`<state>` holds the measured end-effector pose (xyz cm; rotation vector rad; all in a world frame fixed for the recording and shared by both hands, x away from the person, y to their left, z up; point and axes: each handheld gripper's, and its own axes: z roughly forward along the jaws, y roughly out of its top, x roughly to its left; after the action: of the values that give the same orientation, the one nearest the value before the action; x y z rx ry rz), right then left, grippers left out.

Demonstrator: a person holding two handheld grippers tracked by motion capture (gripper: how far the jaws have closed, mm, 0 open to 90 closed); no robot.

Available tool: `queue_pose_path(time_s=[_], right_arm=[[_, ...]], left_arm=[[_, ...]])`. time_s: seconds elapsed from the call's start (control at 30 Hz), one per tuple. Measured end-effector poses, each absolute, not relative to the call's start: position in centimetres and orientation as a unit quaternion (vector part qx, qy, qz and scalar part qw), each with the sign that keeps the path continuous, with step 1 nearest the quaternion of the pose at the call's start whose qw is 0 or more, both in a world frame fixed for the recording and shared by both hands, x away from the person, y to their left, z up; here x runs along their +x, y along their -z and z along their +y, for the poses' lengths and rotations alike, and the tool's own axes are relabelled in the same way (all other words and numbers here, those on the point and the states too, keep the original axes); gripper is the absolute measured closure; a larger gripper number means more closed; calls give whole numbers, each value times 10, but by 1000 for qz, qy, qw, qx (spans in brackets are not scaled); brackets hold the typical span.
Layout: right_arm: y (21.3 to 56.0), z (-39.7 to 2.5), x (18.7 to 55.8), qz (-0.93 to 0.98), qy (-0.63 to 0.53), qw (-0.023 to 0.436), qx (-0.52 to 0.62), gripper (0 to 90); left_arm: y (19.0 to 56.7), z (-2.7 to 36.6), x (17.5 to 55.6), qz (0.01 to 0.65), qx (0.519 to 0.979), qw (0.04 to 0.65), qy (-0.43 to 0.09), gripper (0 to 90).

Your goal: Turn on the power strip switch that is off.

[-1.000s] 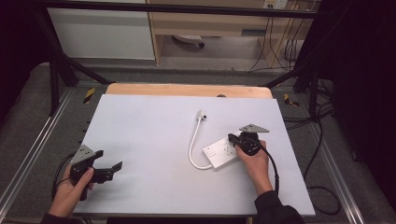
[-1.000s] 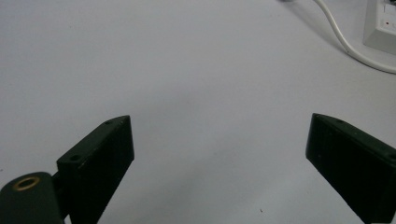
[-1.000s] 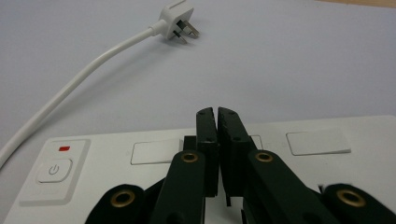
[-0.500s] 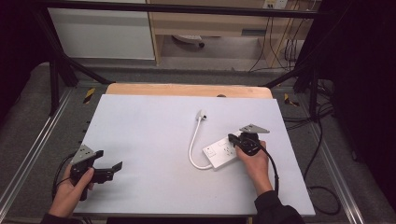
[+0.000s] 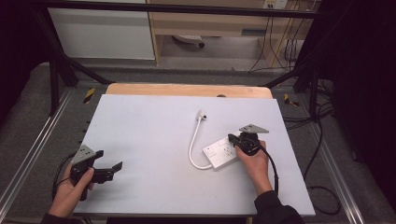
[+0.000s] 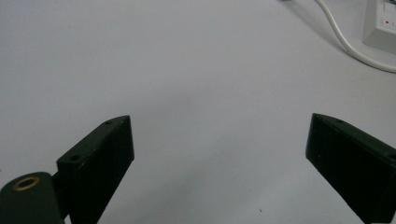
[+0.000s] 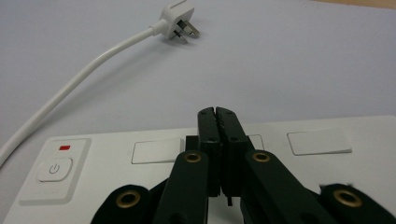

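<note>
Right gripper [image 5: 232, 139] over white power strip [image 5: 219, 152] at right-centre of table [image 5: 140, 130], jaws pressed together, tips at its middle socket, nothing gripped. White cable [image 5: 192, 144] curving far-left to plug [image 5: 201, 114]. Left gripper [image 5: 114, 169] near-left, jaws wide apart, empty.

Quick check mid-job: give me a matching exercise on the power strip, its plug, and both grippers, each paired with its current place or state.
Things:
1. power strip
2. plug
3. left gripper
4. right gripper

States:
A. fingers spread wide over bare table
B. lying loose on the table at the far end of the white cord
C. fingers closed together, over the strip's sockets
D. flat on the table, with a power button under a red mark at one end

Pairs: 1-D, 2-B, 3-A, 4-C
</note>
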<state>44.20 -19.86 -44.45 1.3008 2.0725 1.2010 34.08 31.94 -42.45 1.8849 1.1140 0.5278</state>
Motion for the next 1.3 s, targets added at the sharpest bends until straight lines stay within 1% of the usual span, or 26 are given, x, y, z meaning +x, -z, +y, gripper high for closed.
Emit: queue_pose_path(time_s=[1.3], right_arm=[[445,-196,440,746,-423,211,469,900]], left_arm=[[425,320,341,446,757,429,-211,78]])
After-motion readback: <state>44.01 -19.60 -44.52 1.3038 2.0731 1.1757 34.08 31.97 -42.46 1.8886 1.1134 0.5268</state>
